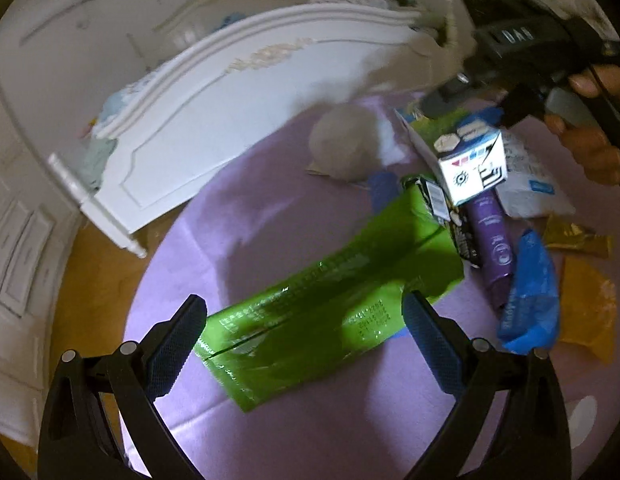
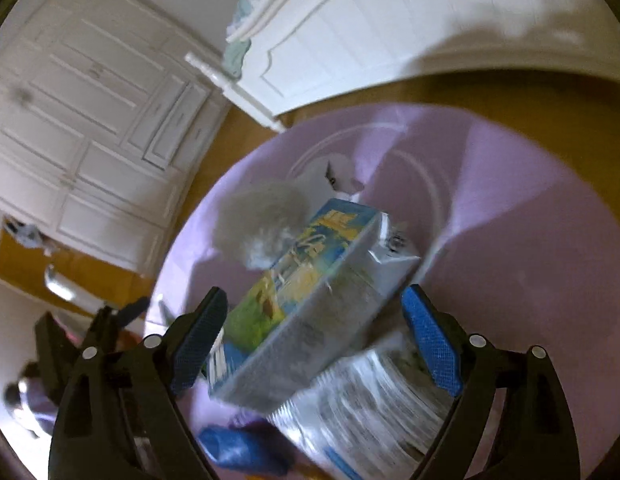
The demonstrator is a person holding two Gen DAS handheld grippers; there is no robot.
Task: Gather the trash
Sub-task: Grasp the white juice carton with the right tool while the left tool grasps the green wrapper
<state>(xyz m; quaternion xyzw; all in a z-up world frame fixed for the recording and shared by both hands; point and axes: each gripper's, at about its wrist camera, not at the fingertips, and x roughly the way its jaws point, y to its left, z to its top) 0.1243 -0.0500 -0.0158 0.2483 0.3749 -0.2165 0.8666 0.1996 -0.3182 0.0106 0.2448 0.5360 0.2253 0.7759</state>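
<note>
the left gripper (image 1: 304,344) had its jaws wide apart, and the green wrapper (image 1: 330,304) lay flat on the purple cloth (image 1: 214,232) just ahead, between its fingertips. it looked light, thin and slippery, so a pinch across the narrow width seemed best. the right gripper (image 2: 314,340) was also spread apart, with the carton (image 2: 310,300) between its pads, but contact could not be told. the carton seemed stiff, light and probably empty; its flat sides offered the hold. no bin was visible for the trash.
</note>
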